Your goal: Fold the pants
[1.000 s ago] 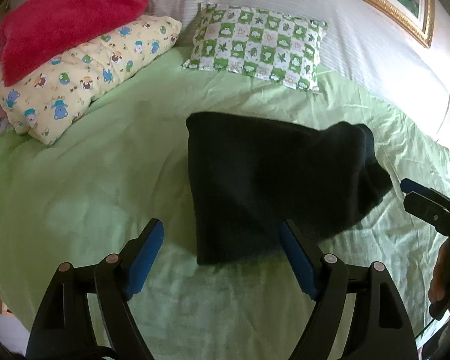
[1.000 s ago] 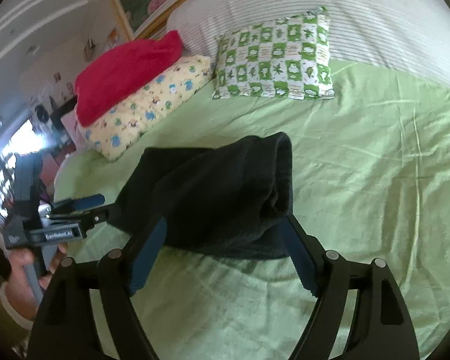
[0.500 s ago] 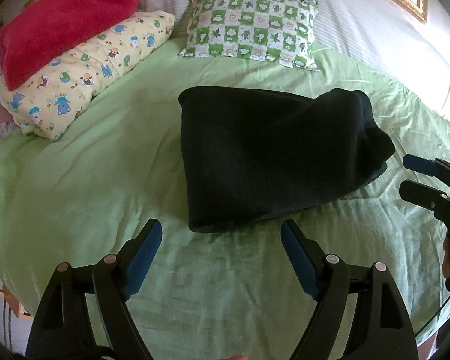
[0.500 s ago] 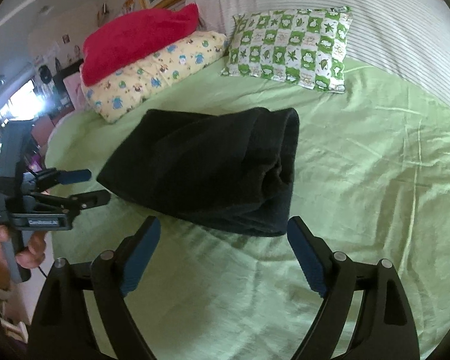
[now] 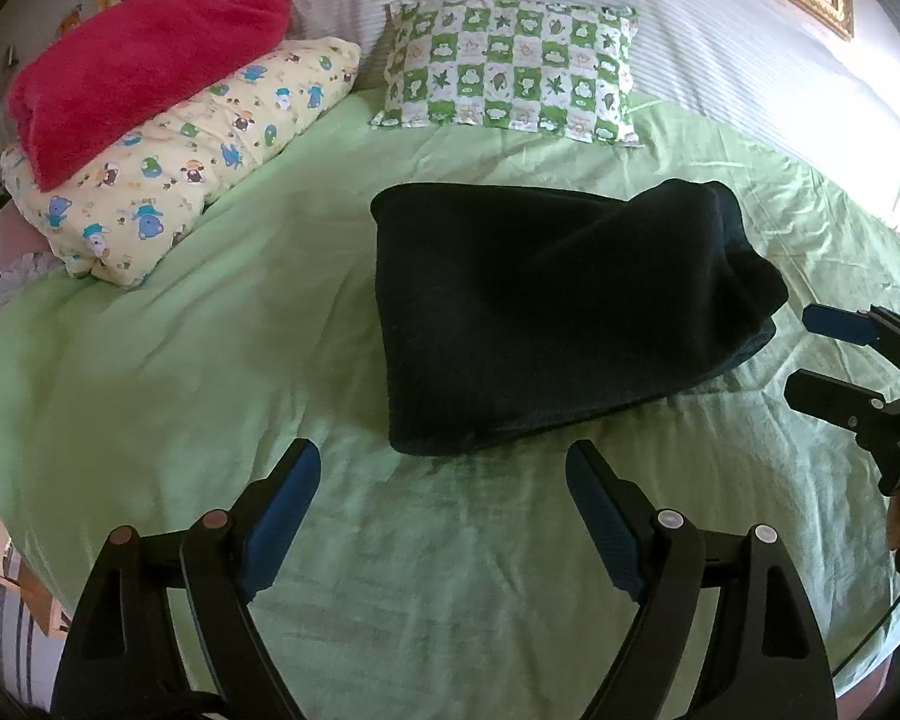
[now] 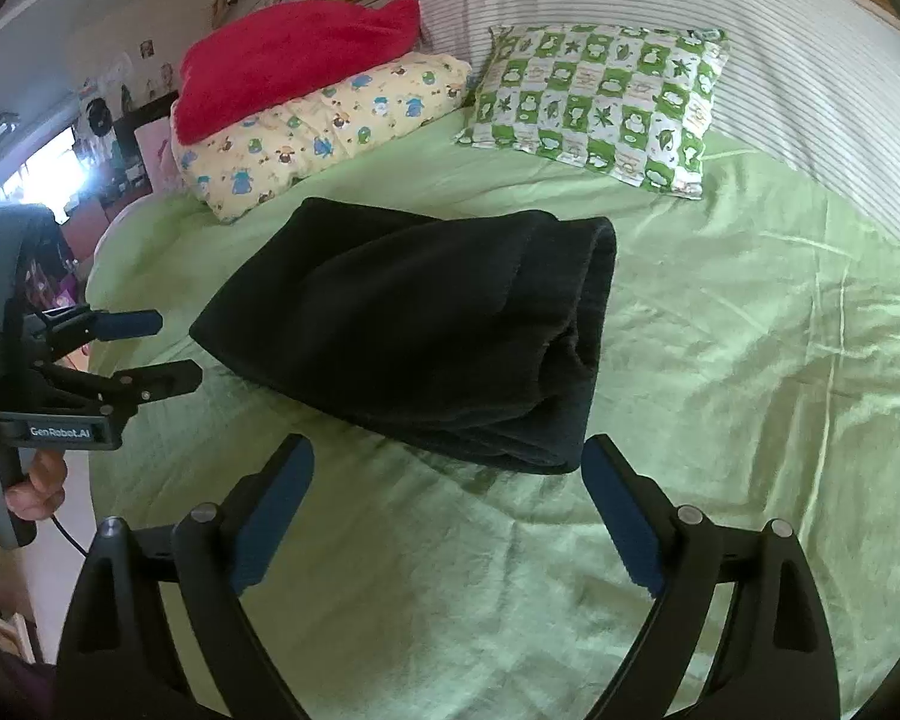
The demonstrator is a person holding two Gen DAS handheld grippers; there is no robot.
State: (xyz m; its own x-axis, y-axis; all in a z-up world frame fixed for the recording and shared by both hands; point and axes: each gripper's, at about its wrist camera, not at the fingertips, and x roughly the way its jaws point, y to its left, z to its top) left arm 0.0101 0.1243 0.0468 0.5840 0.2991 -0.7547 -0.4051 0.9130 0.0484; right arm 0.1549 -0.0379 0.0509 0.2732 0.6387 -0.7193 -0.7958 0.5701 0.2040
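Note:
The dark pants [image 5: 546, 312] lie folded into a thick rectangular bundle on the green bedsheet [image 5: 210, 360]; they also show in the right wrist view [image 6: 426, 330]. My left gripper [image 5: 441, 480] is open and empty, just short of the bundle's near edge. It shows from the side in the right wrist view [image 6: 171, 348], left of the bundle. My right gripper [image 6: 447, 477] is open and empty, close to the bundle's near thick end. It shows in the left wrist view [image 5: 810, 354], right of the bundle.
A green checked pillow [image 5: 510, 72] lies at the head of the bed. A yellow cartoon-print pillow [image 5: 180, 162] with a red blanket [image 5: 138, 66] on it lies at the far left. A white striped headboard cushion [image 5: 720, 48] stands behind. The bed's edge is near the left.
Both grippers have drawn back from the folded pants, which now lie flat and free on the sheet. Both stay open.

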